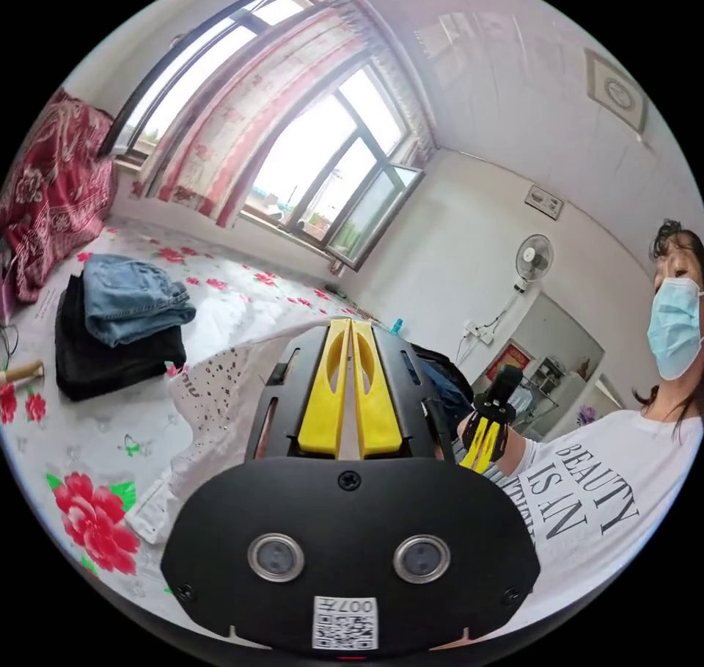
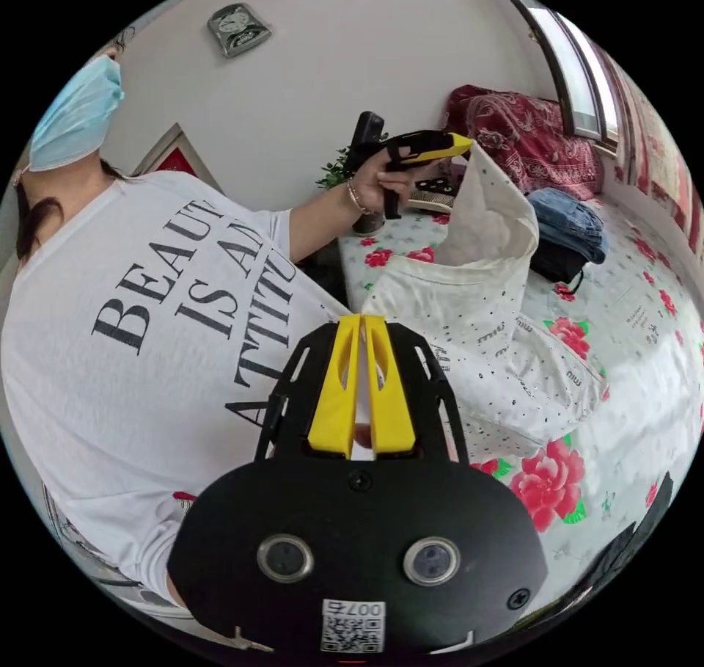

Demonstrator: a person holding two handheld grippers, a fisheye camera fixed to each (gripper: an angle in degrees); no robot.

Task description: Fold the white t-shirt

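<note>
The white t-shirt (image 2: 484, 307), dotted with small dark marks, hangs lifted between both grippers above a floral bed sheet (image 2: 653, 373). My right gripper (image 2: 361, 320) has its yellow jaws together on one edge of the shirt, close to the person's chest. My left gripper (image 2: 458, 141), held in a hand higher up, pinches another corner, and the cloth rises to a peak there. In the left gripper view its jaws (image 1: 350, 323) are shut, with the shirt (image 1: 213, 395) draping down to the sheet on the left. The right gripper (image 1: 478, 454) shows lower right of them.
Folded blue jeans (image 1: 132, 296) lie on a black folded garment (image 1: 110, 359) further along the bed. A red patterned blanket (image 1: 51, 183) is heaped at the bed's far end under the window (image 1: 323, 161). The person (image 2: 147, 315) stands beside the bed.
</note>
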